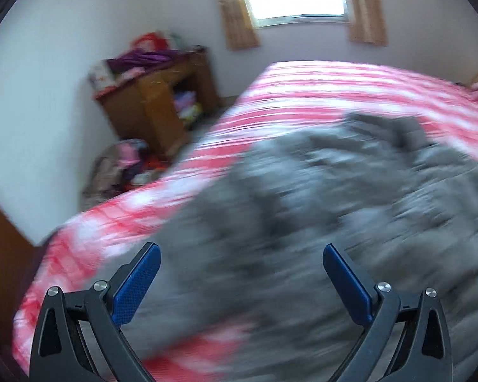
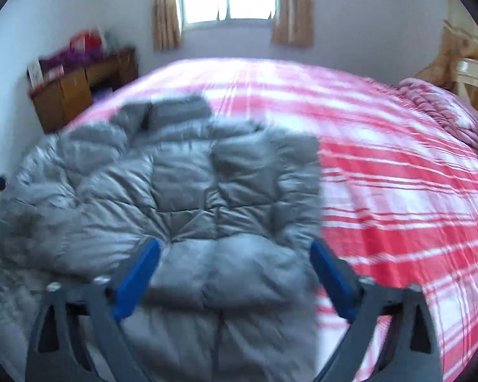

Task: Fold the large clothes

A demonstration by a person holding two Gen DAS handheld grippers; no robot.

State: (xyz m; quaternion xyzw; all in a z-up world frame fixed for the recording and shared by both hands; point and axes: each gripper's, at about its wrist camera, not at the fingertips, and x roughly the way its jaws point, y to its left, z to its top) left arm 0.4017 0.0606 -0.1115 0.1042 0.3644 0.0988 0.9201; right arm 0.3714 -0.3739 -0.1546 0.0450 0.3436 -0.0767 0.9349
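The grey puffer jacket (image 2: 188, 197) lies spread on the bed (image 2: 398, 191), on the left half of the red-and-white plaid cover, its quilted panels puffed and creased and one edge running down the middle of the bed. In the right wrist view the right gripper (image 2: 234, 273) hangs just above the near part of the jacket with its blue pads (image 2: 137, 280) wide apart and nothing pinched between them — released. The left gripper (image 1: 242, 283) is likewise spread wide over the jacket's left side, empty; its view is badly smeared, so the fabric beneath shows only as grey streaks.

My reading is that this is a pause between folds: both tools are free of the cloth, and no fold is being carried. How many folds are already made I cannot tell, since the jacket's outline is soft and partly out of frame.

The next move calls for choosing two fresh grip points — likely the near hem or a side edge — lowering each tool until a pad slips under the padded layer, then closing firmly, because the slick, thick fabric will tend to spring out of a shallow pinch.
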